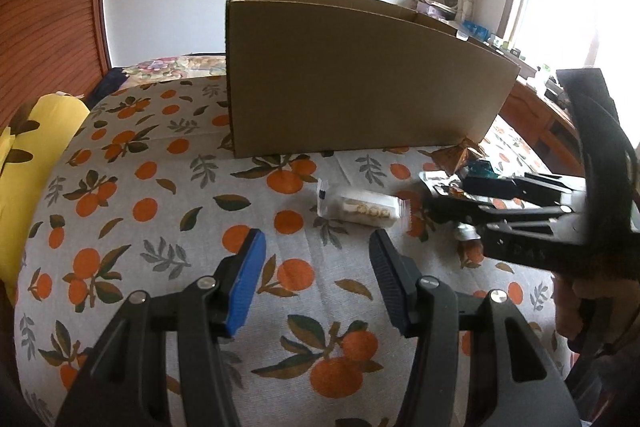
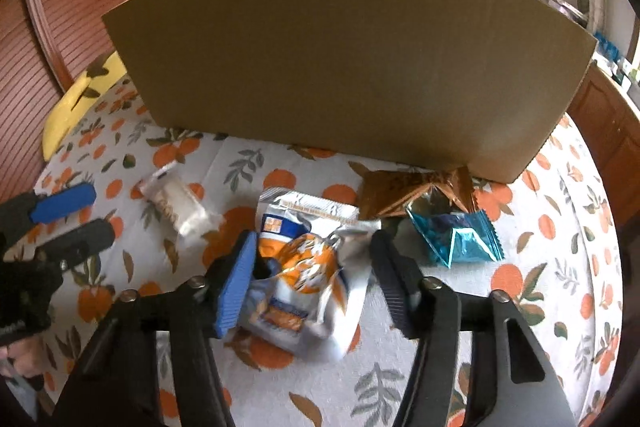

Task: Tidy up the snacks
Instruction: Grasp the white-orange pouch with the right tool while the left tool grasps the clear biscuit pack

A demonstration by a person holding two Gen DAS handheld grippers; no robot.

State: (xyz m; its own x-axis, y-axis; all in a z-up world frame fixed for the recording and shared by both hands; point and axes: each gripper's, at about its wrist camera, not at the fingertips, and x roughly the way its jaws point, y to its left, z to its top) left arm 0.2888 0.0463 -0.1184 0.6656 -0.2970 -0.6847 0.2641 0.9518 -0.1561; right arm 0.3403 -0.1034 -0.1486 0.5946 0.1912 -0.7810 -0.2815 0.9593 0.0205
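**Crinkly pouch sat between spread fingers, nothing pinched yet**

The white and orange pouch lay on the orange-print cloth right in the gap of the right gripper, and here was the worry: the foil looked puffy and slick, so a pinch on a loose fold could have let it slide out, I judged. The blue pad sat just beside the pouch's left edge and may have been touching it; the black finger stood off its right edge with a sliver of cloth showing. Those jaws were apart, straddling it, not closed on it.

Another risk, as I read it: the pouch was blurred in the right wrist view, so its exact pose was hard to call, and an off-centre squeeze might have twisted it.

Just beyond, to the far right, a blue packet and a gold packet crowded close; a sweep forward could have shoved them. The gold one lay against the foot of the cardboard box, whose tall wall would have needed clearing on any lift.

Off to the left, a clear wrapped biscuit pack rested alone on the cloth, ahead of the left gripper, whose jaws were also apart and empty.
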